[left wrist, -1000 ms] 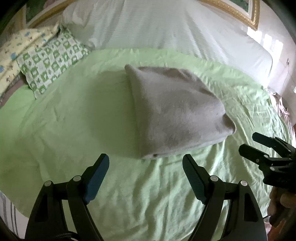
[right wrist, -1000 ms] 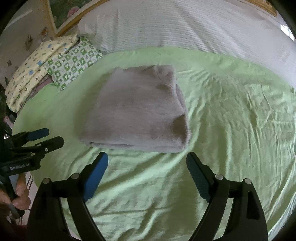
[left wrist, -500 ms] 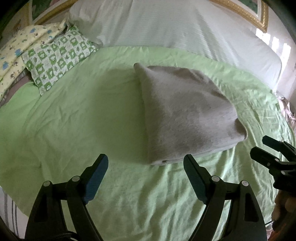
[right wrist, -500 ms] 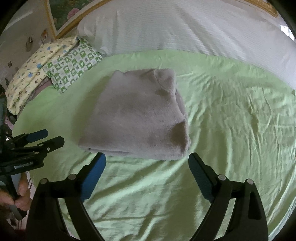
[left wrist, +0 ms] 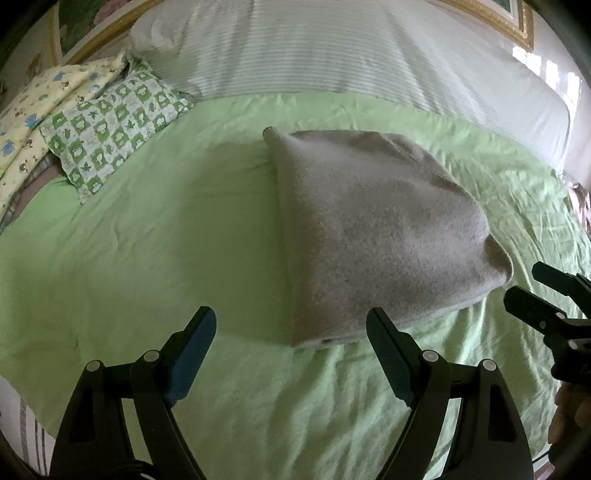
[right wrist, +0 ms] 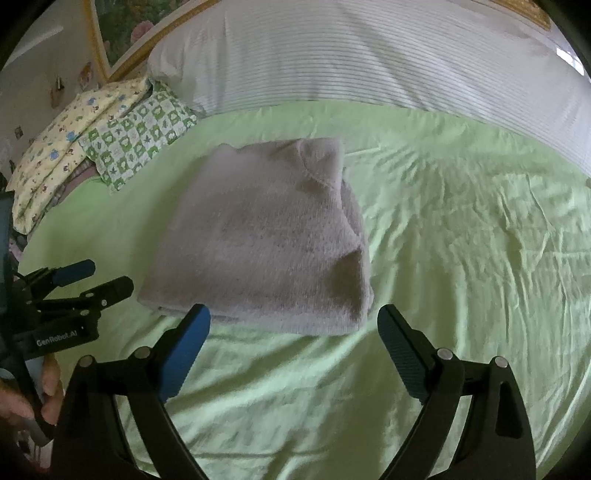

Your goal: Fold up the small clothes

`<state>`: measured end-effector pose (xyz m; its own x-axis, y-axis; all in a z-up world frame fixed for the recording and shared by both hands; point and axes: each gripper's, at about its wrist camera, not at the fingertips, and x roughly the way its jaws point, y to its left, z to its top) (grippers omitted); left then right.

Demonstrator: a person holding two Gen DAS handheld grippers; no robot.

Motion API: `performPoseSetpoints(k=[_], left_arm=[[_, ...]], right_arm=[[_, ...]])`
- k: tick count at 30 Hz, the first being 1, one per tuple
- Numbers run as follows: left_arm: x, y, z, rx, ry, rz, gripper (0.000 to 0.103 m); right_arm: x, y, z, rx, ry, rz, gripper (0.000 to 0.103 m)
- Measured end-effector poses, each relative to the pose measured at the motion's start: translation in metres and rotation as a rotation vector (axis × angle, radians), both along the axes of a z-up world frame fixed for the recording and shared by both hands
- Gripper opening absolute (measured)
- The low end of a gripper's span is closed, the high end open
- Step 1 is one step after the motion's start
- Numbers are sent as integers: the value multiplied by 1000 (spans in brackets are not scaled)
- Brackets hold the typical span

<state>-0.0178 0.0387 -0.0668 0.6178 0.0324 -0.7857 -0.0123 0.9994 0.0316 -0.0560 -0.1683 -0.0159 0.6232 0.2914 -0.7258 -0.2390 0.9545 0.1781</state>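
A grey knitted garment lies folded into a thick rectangle on the green bed sheet. It also shows in the right wrist view. My left gripper is open and empty, just short of the garment's near left corner. My right gripper is open and empty at the garment's near edge. Each gripper shows at the side of the other's view: the right one and the left one, both hand-held and open.
A large white striped pillow lies across the far side of the bed. A green-checked pillow and a yellow patterned one lie at the far left. A gold picture frame hangs behind.
Both grippers have moved closer to the folded garment, which now looks larger in both views. Both stay open. The garment has not moved.
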Motion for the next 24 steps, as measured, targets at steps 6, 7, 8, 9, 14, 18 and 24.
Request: performPoseSetpoints(k=[6,7,8,9,14,18,24], left_arm=[[5,3,-4,-12,16,8,84],[6,3,-4,-12,18,9,84],[7,3,-4,-11,19,10,84],[7,3,-3,-12,17,10,84],[8,5,-1,-20,9,15,84],[9,6,0,-26,6,20,84],[13,5,2,-38,2,20,84]], right_arm=[[9,1,-5,1,8,11,93],[10,1,-6,3,10,12,93],[11,1,-6,4,11,12,93],[12,0,-7,6,14,11,93],[17,-3,-8,10,16,10,93],[18,-2,-8,11,14,12,93],[22,0,-6,16,7,13,93]])
